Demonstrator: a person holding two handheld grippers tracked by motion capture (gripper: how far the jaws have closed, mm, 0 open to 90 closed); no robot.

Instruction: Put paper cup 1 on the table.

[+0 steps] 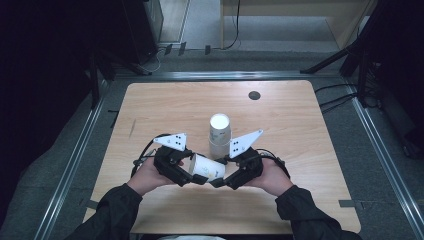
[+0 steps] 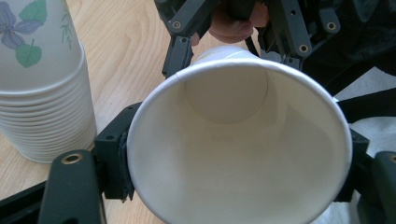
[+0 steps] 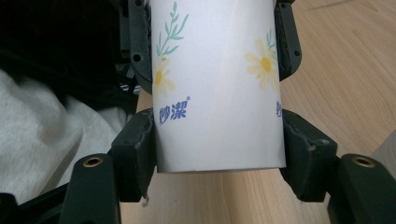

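A white paper cup [image 1: 207, 167] printed with flowers lies on its side above the near middle of the wooden table [image 1: 165, 105], held between both grippers. My left gripper [image 1: 194, 175] is shut on its rim end; in the left gripper view the cup's open mouth [image 2: 233, 154] faces the camera with a pad pressing each side. My right gripper [image 1: 222, 180] is shut on the base end, and its pads clamp the cup's wall [image 3: 217, 93] just above the bottom edge. A stack of the same cups [image 1: 219, 132] stands upright just behind, also at the left [image 2: 42, 93] in the left gripper view.
A small dark round disc [image 1: 254, 95] sits near the table's far right. Bare wood lies to both sides of the cups and toward the far edge. Metal rails [image 1: 75, 160] run along the floor beside the table. The person's sleeves [image 1: 115, 210] come in at the near edge.
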